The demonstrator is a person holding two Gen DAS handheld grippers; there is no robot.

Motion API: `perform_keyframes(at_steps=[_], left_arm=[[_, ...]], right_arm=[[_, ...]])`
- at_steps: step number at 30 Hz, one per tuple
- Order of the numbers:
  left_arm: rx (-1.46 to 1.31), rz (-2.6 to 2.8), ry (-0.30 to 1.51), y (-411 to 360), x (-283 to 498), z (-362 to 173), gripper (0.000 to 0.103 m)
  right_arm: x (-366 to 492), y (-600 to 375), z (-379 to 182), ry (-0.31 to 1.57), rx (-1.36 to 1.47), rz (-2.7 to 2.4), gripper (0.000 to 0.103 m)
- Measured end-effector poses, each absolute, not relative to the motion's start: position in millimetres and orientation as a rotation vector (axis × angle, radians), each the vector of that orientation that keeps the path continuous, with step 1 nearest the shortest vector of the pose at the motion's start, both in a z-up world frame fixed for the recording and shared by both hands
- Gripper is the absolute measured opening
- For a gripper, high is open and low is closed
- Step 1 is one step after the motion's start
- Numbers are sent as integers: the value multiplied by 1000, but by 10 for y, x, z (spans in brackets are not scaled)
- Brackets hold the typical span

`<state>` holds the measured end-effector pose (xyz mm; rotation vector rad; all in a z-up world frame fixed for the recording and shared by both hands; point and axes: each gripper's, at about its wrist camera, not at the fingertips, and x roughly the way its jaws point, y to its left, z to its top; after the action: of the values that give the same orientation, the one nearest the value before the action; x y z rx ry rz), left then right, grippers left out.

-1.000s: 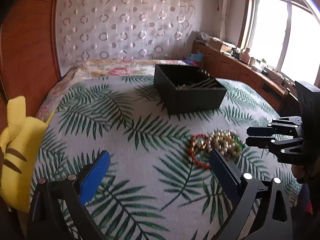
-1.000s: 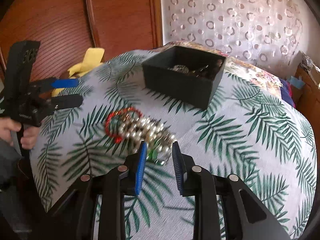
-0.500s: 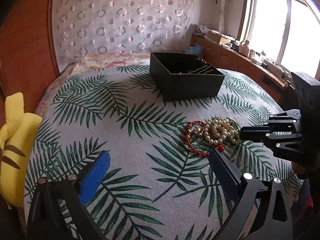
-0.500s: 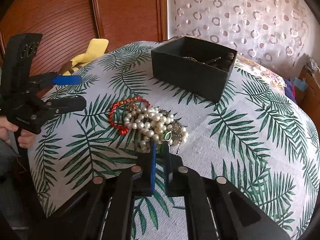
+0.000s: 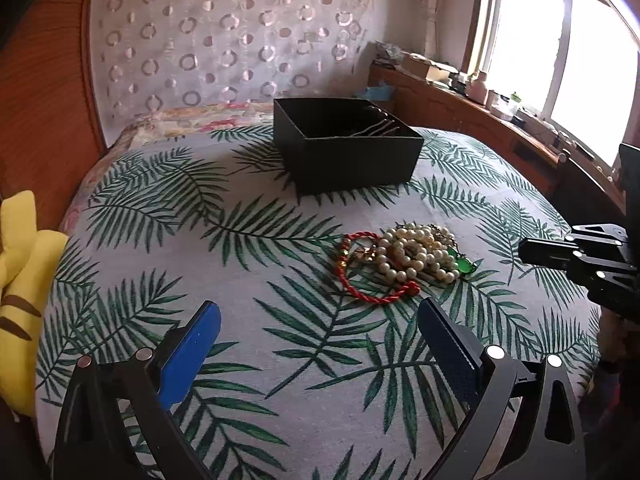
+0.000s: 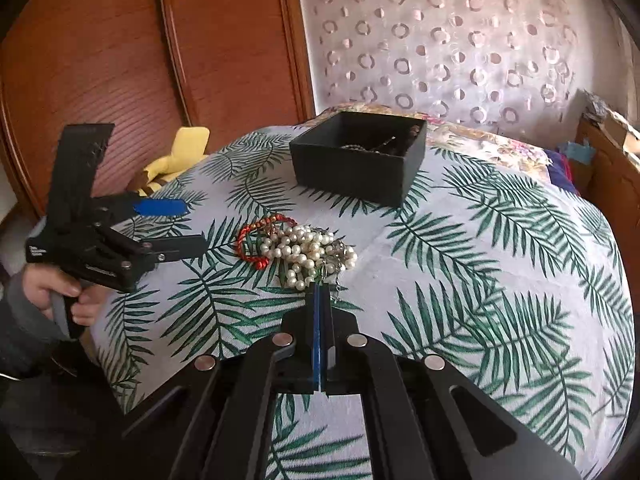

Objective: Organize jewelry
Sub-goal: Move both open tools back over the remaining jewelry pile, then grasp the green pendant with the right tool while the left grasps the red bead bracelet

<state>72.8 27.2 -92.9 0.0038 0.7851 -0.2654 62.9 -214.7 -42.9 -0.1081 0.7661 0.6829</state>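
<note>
- Jewelry pile point(image 5: 404, 258) lies on the leaf-print bedspread point(image 5: 256, 240), nearer the grippers than the black box point(image 5: 348, 148), well apart from it.
- Pile contents: pearl strand point(image 6: 304, 246) heaped in the middle; red cord bracelet point(image 5: 372, 280) looped on one side, partly under the pearls; green stone pendant point(image 5: 464, 266) at the edge toward the right gripper.
- Black box is open-topped, standing upright on the bedspread toward the headboard; a few thin chains or pins inside, too small to identify.
- Right gripper point(image 6: 320, 292): jaws pressed together, pads touching along their length. Tips sit at the near edge of the pile, beside the green pendant. Possibly pinching a fine chain at the very tip; the view is too crowded there to confirm, so no grasp recorded.
- Left gripper point(image 5: 320, 320): jaws spread wide, blue pads well apart, nothing between them. It hovers above bare bedspread just short of the red bracelet, not touching the pile.
- In the right wrist view, a hand point(image 6: 60, 292) in a grey sleeve holds the left gripper's handle.
- Yellow plush toy point(image 5: 20, 276) sits at the bed's edge by the wooden panel, far from the jewelry.
</note>
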Motion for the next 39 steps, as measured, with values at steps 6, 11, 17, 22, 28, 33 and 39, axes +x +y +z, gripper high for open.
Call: perform_keyframes(at_steps=[6, 11, 17, 22, 28, 33, 39], left_arm=[[13, -255, 796, 226, 788, -967, 95], [2, -252, 798, 257, 791, -981, 95], [-5, -252, 797, 272, 792, -986, 95], [-4, -252, 796, 273, 792, -985, 95], [-7, -250, 797, 290, 784, -979, 95], [1, -251, 800, 287, 785, -983, 95], [23, -258, 811, 254, 802, -969, 80]], right_arm=[[747, -2017, -481, 779, -146, 698, 5], [889, -1858, -584, 822, -191, 695, 21], [950, -1753, -719, 874, -252, 662, 22], [939, -1670, -729, 846, -349, 606, 22], [954, -1764, -726, 835, -324, 585, 13], [923, -1945, -619, 799, -276, 565, 9], [837, -2118, -348, 727, -233, 568, 9]])
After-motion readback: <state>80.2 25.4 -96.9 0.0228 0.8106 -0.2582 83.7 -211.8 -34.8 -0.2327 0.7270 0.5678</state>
